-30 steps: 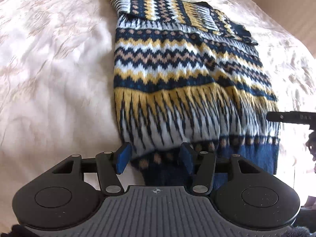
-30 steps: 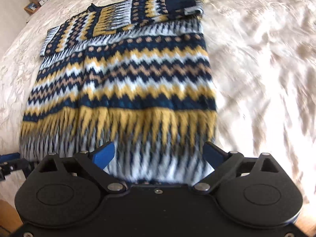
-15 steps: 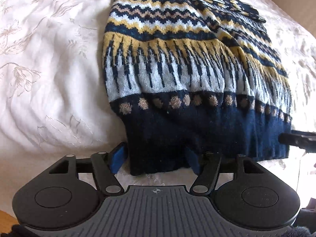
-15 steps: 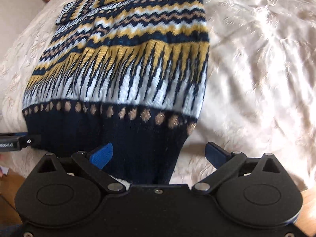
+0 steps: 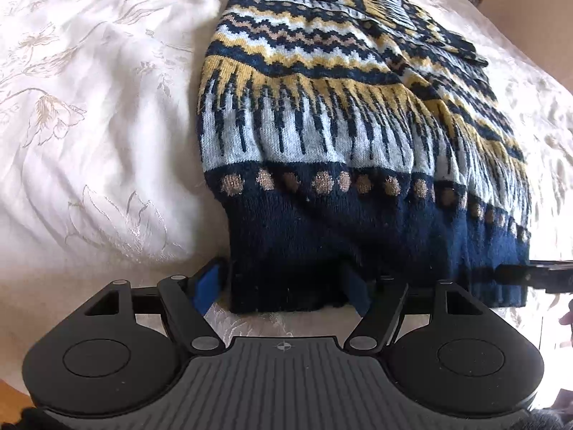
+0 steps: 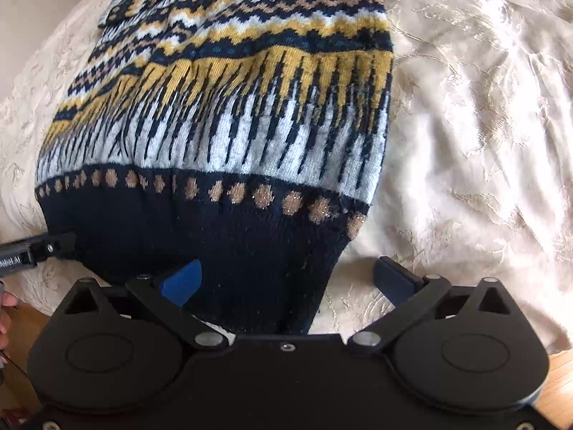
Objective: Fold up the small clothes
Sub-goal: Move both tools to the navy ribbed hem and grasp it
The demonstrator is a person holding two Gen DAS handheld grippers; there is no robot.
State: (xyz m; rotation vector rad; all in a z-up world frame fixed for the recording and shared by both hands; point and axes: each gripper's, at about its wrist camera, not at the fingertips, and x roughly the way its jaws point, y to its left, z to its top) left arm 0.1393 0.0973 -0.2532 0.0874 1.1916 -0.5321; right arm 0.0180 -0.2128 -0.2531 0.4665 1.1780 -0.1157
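Observation:
A knitted sweater (image 5: 343, 114) in navy, yellow, white and tan bands lies flat on the bed, its sleeves folded across the far end. Its navy hem faces me. My left gripper (image 5: 283, 286) is open, with the hem's left corner lying between its blue pads (image 5: 207, 283). My right gripper (image 6: 286, 279) is open, with the hem's right corner (image 6: 272, 286) between its blue pads (image 6: 181, 281). The sweater fills the right wrist view (image 6: 229, 107) too. Each gripper's tip shows at the edge of the other view.
A cream floral bedspread (image 5: 89, 125) covers the bed on both sides of the sweater (image 6: 476, 125). The bed's near edge and wooden floor (image 6: 562, 376) lie just below the grippers. A person's fingers (image 6: 5, 308) show at the left edge.
Both grippers have dropped back from over the sweater's middle to its navy hem and moved in around its corners. Both stayed open.

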